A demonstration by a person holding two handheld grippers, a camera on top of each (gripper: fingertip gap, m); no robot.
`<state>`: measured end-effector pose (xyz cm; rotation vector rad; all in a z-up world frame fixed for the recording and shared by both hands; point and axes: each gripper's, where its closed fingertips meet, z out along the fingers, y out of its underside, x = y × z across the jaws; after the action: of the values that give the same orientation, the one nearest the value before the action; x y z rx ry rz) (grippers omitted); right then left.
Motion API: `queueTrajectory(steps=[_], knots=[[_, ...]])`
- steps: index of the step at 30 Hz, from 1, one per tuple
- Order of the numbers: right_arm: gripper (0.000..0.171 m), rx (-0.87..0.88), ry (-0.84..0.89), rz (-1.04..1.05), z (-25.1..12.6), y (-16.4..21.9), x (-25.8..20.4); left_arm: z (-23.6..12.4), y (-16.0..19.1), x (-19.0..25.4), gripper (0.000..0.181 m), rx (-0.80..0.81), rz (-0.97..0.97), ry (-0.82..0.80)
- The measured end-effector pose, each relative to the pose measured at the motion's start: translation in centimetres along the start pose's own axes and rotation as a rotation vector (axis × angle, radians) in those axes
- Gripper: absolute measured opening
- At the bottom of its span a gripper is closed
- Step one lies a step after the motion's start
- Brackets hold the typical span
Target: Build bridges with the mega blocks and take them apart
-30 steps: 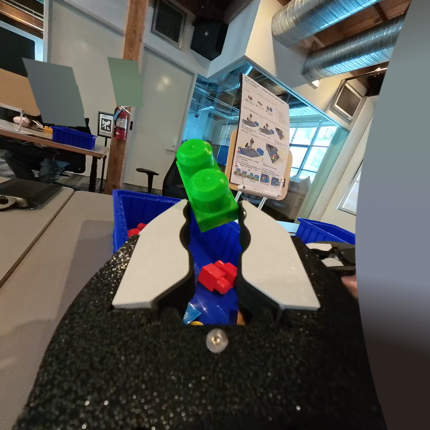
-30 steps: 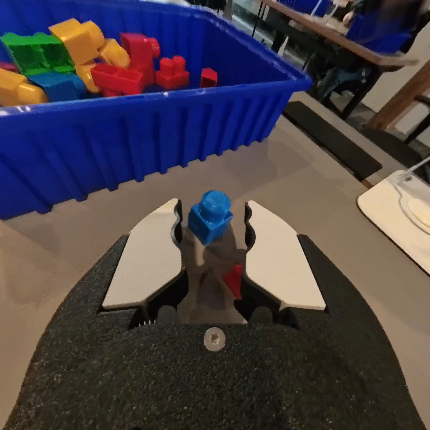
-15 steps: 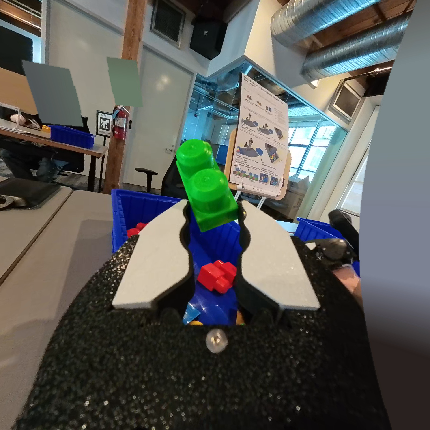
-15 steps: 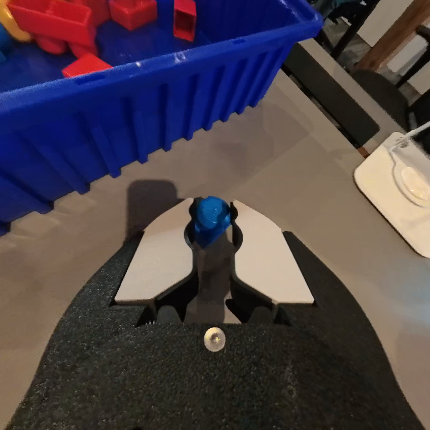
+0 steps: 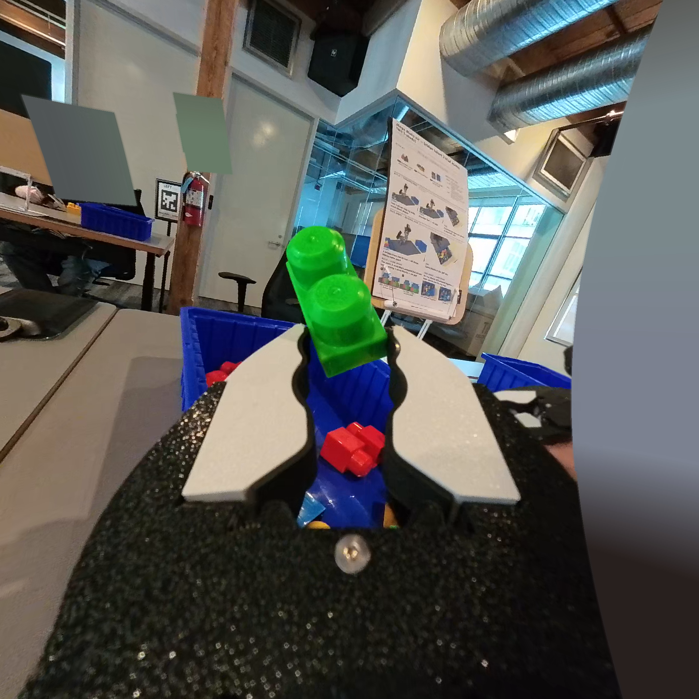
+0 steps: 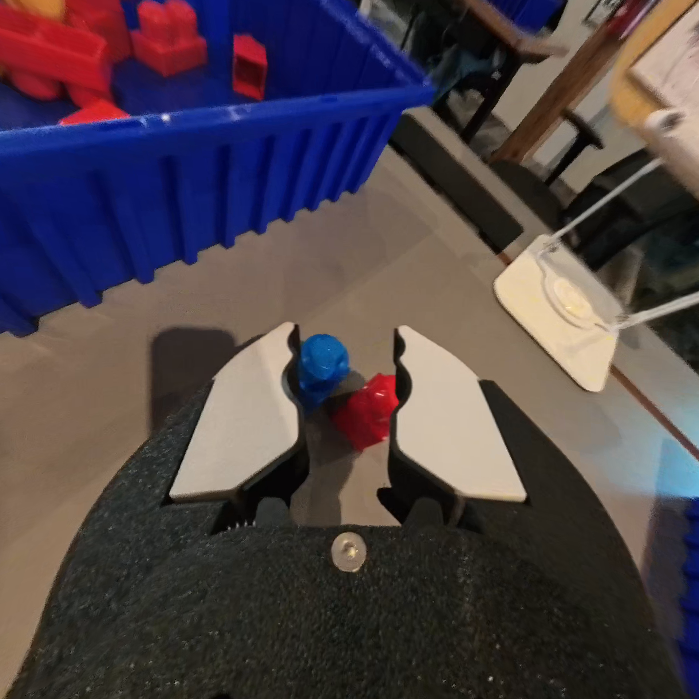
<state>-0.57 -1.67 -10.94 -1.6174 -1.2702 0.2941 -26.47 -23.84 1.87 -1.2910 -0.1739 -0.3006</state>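
Note:
My left gripper (image 5: 348, 333) is shut on a green two-stud block (image 5: 336, 302) and holds it tilted, studs up, above the blue bin (image 5: 234, 340). A red block (image 5: 353, 446) lies in the bin below the fingers. My right gripper (image 6: 345, 333) is open, low over the grey table. A small blue one-stud block (image 6: 321, 367) stands between its fingers against the left one. A small red one-stud block (image 6: 365, 410) lies beside it, near the right finger. The right gripper also shows in the left wrist view (image 5: 529, 408) at the right edge.
The blue bin (image 6: 189, 170) with several red blocks (image 6: 166, 41) stands just beyond the right gripper. A white flat base with a clear stand (image 6: 548, 314) sits at the table's right edge. A second blue bin (image 5: 522, 374) and a poster on an easel (image 5: 423, 234) stand behind.
The right gripper closed on the blue block half a second ago and has now opened again. The red block now shows beside the blue one. The left gripper has held still.

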Motion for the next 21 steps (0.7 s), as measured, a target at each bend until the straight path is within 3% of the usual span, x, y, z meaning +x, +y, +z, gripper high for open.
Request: queueTrajectory(steps=[4, 7, 12, 18, 21], knots=[[0.056, 0.045, -0.014, -0.041, -1.6, 1.1, 2.3, 0.0, 0.0, 0.0, 0.038, 0.000, -0.002, 0.002], [0.063, 0.066, -0.246, 0.020, -1.7, 3.4, 1.6, 0.0, 0.0, 0.0, 0.038, 0.002, -0.007, 0.005], [0.079, -0.008, -0.476, 0.150, -0.5, 6.6, 1.8, -0.1, -0.1, -0.1, 0.038, 0.006, -0.021, 0.011], [0.069, 0.002, -0.583, 0.115, 0.8, 6.7, 1.7, 0.0, -0.1, -0.1, 0.038, 0.005, -0.017, 0.008], [0.044, 0.014, -0.620, 0.081, 1.3, 6.4, 1.5, 0.0, 0.0, 0.0, 0.038, 0.003, -0.010, 0.005]])
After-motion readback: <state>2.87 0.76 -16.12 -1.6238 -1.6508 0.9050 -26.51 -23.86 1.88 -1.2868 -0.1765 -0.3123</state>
